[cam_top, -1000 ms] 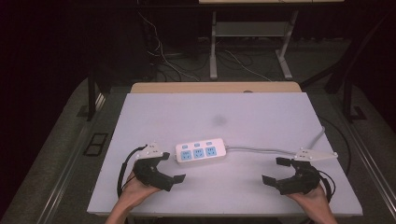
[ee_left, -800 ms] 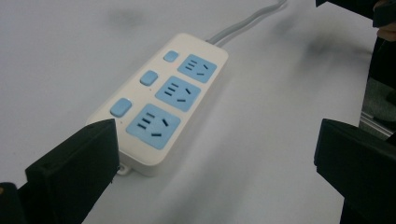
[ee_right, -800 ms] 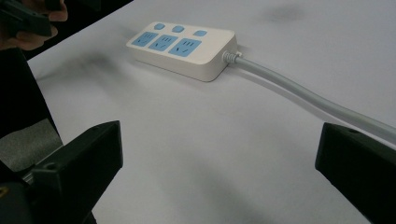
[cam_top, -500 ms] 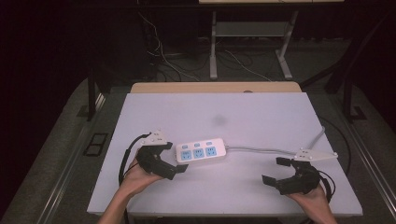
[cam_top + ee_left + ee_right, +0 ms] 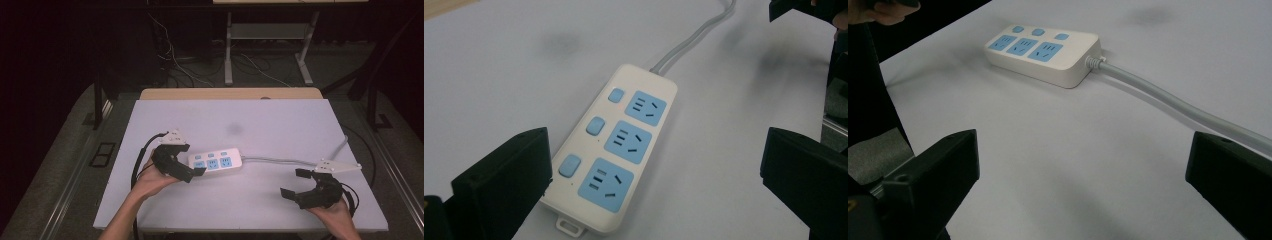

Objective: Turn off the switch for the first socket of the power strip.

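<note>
A white power strip (image 5: pixel 216 161) with three blue sockets and three blue switches lies flat on the white table (image 5: pixel 280 125). Its grey cable (image 5: pixel 280 161) runs off to the right. My left gripper (image 5: pixel 191 159) is open, its two black jaws standing on either side of the strip's left end. In the left gripper view the strip (image 5: pixel 616 155) lies between the wide-apart jaws of that gripper (image 5: pixel 654 165). My right gripper (image 5: pixel 295 183) is open near the table's front right, apart from the strip, with bare table between its jaws (image 5: pixel 1083 160). The strip (image 5: pixel 1040 52) and cable (image 5: pixel 1168 97) lie ahead of it.
A faint dark smudge (image 5: pixel 233 129) marks the table behind the strip. A wooden board (image 5: pixel 230 93) borders the far edge. Beyond it, metal table legs (image 5: pixel 228 50) and loose cables sit on the dark floor. A black cable (image 5: pixel 142 157) trails from the left gripper.
My left gripper has moved forward and right, from the front edge up to the strip's left end. The right gripper and the strip have stayed put.
</note>
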Tool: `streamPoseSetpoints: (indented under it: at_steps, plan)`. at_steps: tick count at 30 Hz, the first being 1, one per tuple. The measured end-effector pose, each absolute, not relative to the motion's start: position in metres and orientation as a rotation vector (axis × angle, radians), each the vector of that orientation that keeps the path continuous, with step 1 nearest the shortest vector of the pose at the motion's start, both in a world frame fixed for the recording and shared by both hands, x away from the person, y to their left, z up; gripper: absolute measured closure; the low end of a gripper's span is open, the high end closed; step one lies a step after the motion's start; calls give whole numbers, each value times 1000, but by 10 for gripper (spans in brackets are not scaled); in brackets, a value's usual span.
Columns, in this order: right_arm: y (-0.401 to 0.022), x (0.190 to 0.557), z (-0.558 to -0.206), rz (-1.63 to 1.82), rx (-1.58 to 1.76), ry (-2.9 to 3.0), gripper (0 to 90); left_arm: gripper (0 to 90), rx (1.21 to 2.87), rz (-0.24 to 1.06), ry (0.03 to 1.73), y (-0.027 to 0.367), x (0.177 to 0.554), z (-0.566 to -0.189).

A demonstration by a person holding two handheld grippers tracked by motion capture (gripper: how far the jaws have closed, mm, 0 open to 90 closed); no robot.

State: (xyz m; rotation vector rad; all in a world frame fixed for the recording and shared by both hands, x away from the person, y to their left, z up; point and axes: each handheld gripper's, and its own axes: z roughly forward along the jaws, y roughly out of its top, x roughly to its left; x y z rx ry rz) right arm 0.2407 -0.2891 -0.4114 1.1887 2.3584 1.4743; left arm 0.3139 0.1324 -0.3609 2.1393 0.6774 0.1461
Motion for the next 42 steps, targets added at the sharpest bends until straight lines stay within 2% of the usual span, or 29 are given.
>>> streamPoseSetpoints:
  at_steps: [42]
  plan:
    - [-290, 243, -416, 1472, 1207, 2369, 6, 0, 2286, 107, 605, 78, 374, -358]
